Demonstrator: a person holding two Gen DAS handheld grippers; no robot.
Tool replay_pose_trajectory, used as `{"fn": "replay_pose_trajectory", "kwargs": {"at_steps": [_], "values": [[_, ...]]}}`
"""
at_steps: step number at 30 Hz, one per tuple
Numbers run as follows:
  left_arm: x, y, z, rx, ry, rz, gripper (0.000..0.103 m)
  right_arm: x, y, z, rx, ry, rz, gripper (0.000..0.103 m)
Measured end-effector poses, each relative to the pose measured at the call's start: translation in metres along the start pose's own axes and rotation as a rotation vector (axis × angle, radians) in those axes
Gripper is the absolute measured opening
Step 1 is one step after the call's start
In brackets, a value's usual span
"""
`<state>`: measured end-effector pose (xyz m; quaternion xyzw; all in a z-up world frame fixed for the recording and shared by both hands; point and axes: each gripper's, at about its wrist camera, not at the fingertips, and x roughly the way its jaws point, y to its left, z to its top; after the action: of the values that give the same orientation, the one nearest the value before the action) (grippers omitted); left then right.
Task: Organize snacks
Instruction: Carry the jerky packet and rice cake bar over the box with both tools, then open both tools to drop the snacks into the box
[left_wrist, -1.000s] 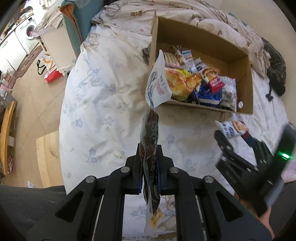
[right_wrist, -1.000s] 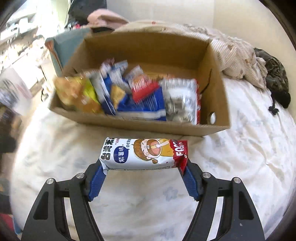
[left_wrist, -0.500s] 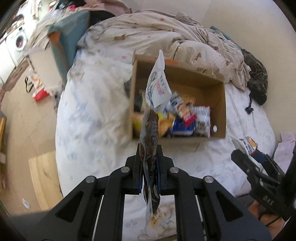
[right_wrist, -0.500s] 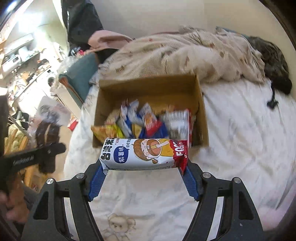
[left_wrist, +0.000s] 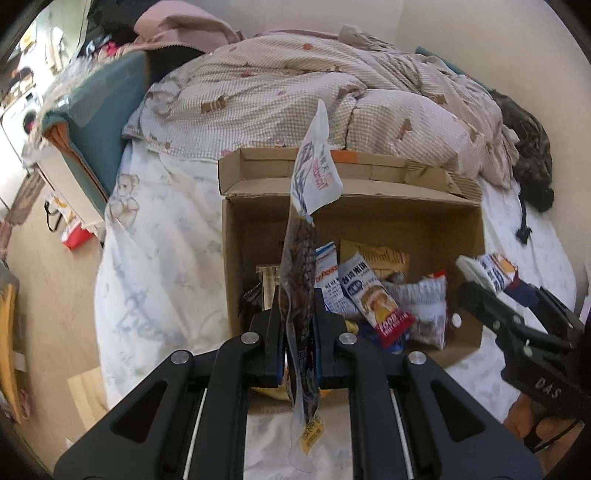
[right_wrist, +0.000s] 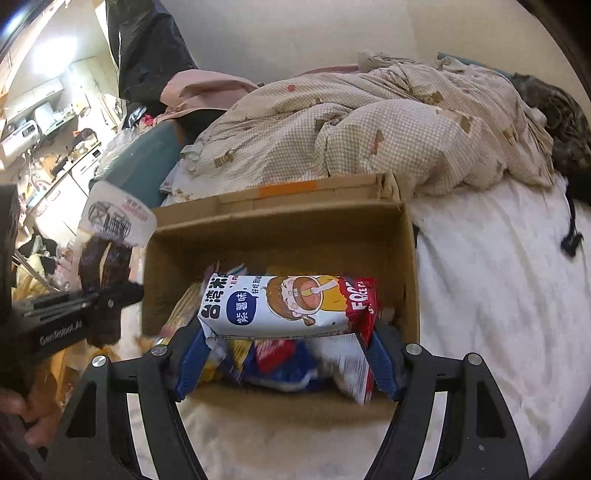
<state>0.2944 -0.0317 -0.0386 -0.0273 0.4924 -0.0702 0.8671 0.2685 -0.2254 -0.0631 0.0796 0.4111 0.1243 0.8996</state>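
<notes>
An open cardboard box (left_wrist: 424, 206) (right_wrist: 280, 225) holding several snack packs sits on the bed. My left gripper (left_wrist: 298, 347) is shut on a long dark snack bag with a white top (left_wrist: 299, 280), held upright over the box's near left part; it also shows in the right wrist view (right_wrist: 107, 251). My right gripper (right_wrist: 284, 354) is shut on a white rice-cracker pack with a cartoon face (right_wrist: 288, 306), held crosswise above the box's near side. The right gripper also shows in the left wrist view (left_wrist: 517, 314).
A rumpled checked quilt (left_wrist: 314, 96) lies behind the box. A dark garment (left_wrist: 532, 158) lies at the far right by the wall. A teal bed end (left_wrist: 107, 110) and the floor (left_wrist: 48, 295) are on the left. White sheet (right_wrist: 498, 295) surrounds the box.
Both grippers have moved forward toward the box and now hold their packs over its near side. The box looks larger and closer. Both grips are unchanged.
</notes>
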Motion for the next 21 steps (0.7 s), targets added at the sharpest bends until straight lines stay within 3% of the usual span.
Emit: {"fn": "replay_pose_trajectory", "kwargs": {"at_steps": [4,7,13,21], "values": [[0.020,0.000,0.001,-0.010,0.021,-0.007,0.009,0.020,-0.001,0.001,-0.008,0.015,0.000,0.077],[0.031,0.000,0.004,-0.014,0.056,-0.055,0.009,0.028,-0.001,0.002,0.004,0.031,0.014,0.078],[0.036,-0.001,0.010,0.004,0.040,-0.045,0.009,0.039,0.005,0.000,-0.040,0.051,0.015,0.079],[0.039,0.003,0.008,0.003,0.036,-0.054,0.009,0.046,-0.009,0.003,0.044,0.068,0.032,0.082]]}}
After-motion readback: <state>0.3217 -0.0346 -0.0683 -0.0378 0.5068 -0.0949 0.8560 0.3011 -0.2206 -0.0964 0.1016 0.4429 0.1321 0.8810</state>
